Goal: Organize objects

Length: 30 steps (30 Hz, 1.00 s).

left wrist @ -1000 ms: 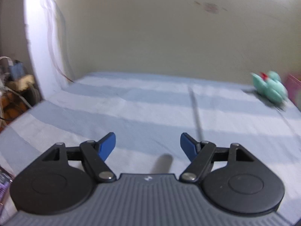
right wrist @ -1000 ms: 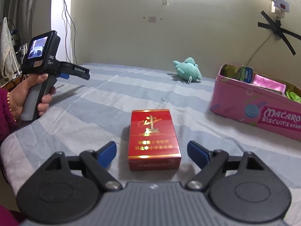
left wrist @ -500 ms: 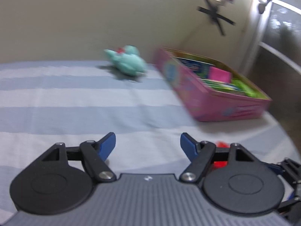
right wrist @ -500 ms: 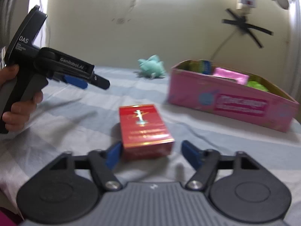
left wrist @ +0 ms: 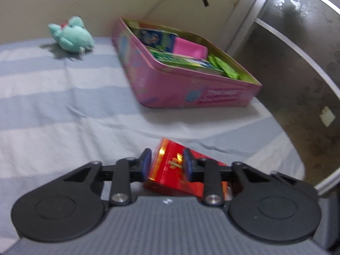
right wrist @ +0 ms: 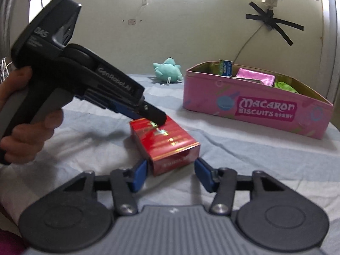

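A: How many of each on the bed?
B: One red box (right wrist: 167, 142), one pink biscuit tin (right wrist: 255, 108), one teal plush toy (right wrist: 169, 70).
A: And inside the tin?
B: Several packets; their number cannot be told.
A: Grippers?
B: Two: the left gripper (left wrist: 166, 164) and the right gripper (right wrist: 171, 175).
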### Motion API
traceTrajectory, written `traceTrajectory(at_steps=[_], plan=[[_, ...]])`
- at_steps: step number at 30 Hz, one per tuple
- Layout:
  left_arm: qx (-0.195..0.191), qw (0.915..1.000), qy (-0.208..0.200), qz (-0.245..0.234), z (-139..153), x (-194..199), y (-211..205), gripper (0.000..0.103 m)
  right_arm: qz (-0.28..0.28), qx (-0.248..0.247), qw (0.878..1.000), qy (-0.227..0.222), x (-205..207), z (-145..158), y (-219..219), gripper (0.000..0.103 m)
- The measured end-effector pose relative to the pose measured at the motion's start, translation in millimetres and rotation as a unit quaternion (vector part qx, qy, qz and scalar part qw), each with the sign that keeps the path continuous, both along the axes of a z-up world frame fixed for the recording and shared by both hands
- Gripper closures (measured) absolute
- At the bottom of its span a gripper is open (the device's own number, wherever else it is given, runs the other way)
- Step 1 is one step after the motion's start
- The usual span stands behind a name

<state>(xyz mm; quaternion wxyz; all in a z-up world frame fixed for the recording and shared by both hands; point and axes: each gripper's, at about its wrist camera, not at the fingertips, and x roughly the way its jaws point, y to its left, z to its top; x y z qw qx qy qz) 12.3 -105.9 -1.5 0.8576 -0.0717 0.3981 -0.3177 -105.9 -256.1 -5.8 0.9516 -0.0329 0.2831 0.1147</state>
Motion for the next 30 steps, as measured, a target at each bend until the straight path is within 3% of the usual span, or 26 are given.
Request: traceTrajectory(at_steps=[5,14,18,30], plan=[[-0.001,0.9994,0.007,-0.035,-0.2,-12.8,-32.0,0.07,-0.041,-0.001,0.999,-0.008,-13.5,-0.3,-28.9,0.055],[0.001,0.9948,0.015,-0.101,1.2,-33.3,-100.5,0.066,-0.128,0.014,0.991,-0.021,-39.2,-3.5,-96.5,0.045],[0.003,0.9965,-0.005,-0.083,8.9,-34.8,-101.9,0.055,-0.125,0.019,0.992,-0.024,-43.6,-5.4,-110.0,0.042],[0.027,0.995,0.017,-0.095,-2.5,-41.5,-121.1,0.056,-0.093,0.024,0.995,-0.025,-44.7,-14.0,-104.6,0.041]])
